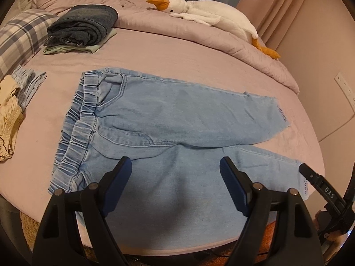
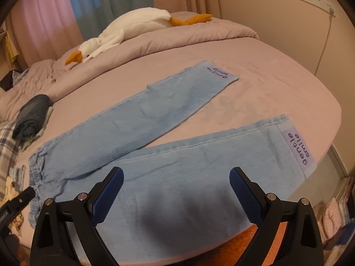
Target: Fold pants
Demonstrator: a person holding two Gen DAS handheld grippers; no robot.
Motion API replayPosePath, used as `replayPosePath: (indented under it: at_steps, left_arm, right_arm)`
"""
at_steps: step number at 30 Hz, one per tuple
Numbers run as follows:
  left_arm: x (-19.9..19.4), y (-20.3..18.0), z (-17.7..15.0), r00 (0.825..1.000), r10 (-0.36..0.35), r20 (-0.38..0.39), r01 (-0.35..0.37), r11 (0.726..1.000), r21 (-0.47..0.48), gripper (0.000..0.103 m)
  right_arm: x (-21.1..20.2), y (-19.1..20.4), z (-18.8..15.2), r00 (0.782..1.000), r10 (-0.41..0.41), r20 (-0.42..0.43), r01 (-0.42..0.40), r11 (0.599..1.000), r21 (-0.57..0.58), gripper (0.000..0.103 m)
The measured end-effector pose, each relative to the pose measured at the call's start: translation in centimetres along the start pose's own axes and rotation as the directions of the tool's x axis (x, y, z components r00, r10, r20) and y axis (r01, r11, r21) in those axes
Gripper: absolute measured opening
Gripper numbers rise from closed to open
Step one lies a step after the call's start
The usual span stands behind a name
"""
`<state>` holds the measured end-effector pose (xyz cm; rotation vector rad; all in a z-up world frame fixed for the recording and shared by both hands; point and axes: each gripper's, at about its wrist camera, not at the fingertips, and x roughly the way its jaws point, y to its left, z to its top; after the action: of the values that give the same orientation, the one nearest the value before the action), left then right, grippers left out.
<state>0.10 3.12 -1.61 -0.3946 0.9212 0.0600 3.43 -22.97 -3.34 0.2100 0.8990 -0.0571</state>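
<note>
Light blue denim pants (image 1: pixel 177 115) lie flat on the pink bed, elastic waistband to the left, both legs spread apart toward the right. The right wrist view shows the pants (image 2: pixel 155 119) with purple "gentle smile" cuff labels (image 2: pixel 298 148). My left gripper (image 1: pixel 175 166) is open and empty, hovering over the near leg close to the crotch. My right gripper (image 2: pixel 176 175) is open and empty, over the near leg further toward the cuff. The right gripper's tip (image 1: pixel 319 184) shows in the left wrist view by the near cuff.
A folded pile of dark jeans (image 1: pixel 84 28) sits at the back left. A white plush goose (image 1: pixel 210 15) lies on the bunched duvet. Small garments (image 1: pixel 13 102) and a plaid pillow (image 1: pixel 20 35) lie at the left. The bed's front edge (image 1: pixel 155 250) is just below the grippers.
</note>
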Motion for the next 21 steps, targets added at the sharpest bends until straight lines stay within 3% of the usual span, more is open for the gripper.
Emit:
replayPosePath:
  at_steps: [17,21]
  left_arm:
    - [1.2,1.9,1.3,0.999,0.032,-0.018,-0.033,0.998,-0.049,0.081]
    - [1.3,2.0,1.6,0.999,0.035,-0.020,-0.036,0.998,-0.051,0.081]
  right_arm:
    - [1.2,1.0,1.2,1.000,0.010,-0.026,-0.010,1.000,-0.009,0.097]
    - [0.9,1.9,1.7,1.000,0.018,0.007,-0.018,0.999,-0.031,0.097]
